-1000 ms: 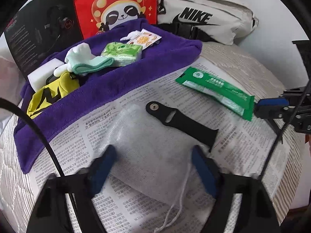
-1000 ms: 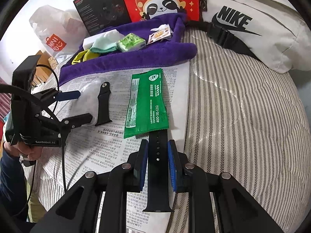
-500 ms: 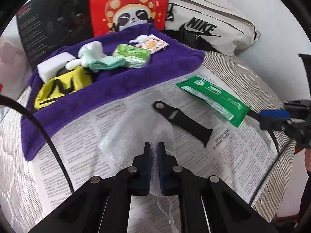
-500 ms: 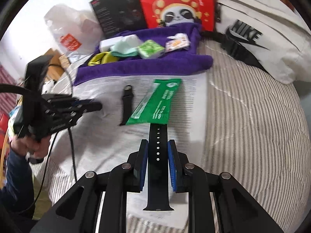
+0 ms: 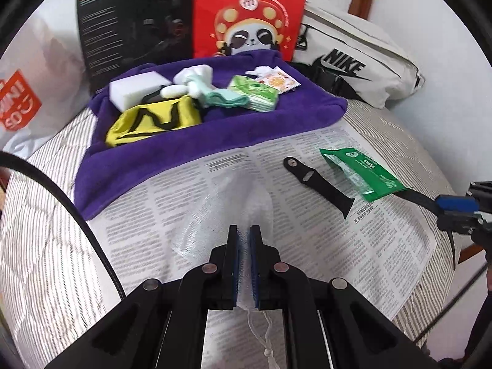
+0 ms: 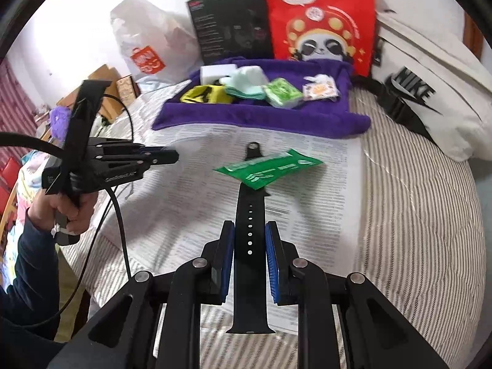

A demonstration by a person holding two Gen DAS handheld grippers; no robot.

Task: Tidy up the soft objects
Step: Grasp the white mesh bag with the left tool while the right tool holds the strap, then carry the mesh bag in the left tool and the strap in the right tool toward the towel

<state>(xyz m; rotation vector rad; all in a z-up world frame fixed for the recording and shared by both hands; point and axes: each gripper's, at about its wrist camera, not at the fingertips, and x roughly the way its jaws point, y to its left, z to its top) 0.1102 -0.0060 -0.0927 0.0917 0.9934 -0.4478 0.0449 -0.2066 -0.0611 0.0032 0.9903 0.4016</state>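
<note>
Left gripper (image 5: 244, 264) is pinching the near end of a white mesh pouch (image 5: 227, 212), jaws pressed together on the fabric. The pouch is bunching up from the newspaper (image 5: 307, 246), and its drawstring (image 5: 267, 341) is dangling below the jaws.

Right gripper (image 6: 249, 261) is clamping a black watch strap with holes (image 6: 249, 215) between its blue pads (image 6: 272, 264), jaws closed on the strap's sides. The strap's far end is sitting under the edge of a green sachet (image 6: 270, 167), which is tilting where the strap props it.

The second black strap piece (image 5: 316, 184) is lying flat on the newspaper, just beside the green sachet and near the pouch.

The newspaper is spread over a striped bed cover (image 5: 46, 230). Behind it a purple towel (image 5: 184, 141) is carrying a white sponge block (image 5: 138, 89), a yellow cloth with black marks (image 5: 153, 120), a mint and white sock bundle (image 5: 212, 92), a green tissue pack (image 5: 255, 92) and a small orange-print sachet (image 5: 278, 80).

Against the wall are standing a black box (image 5: 135, 27) and a red panda bag (image 5: 249, 15); a white Nike bag (image 5: 363, 67) is lying to their right.

In the right wrist view a person's hand (image 6: 66, 212) is gripping the left tool's handle.
</note>
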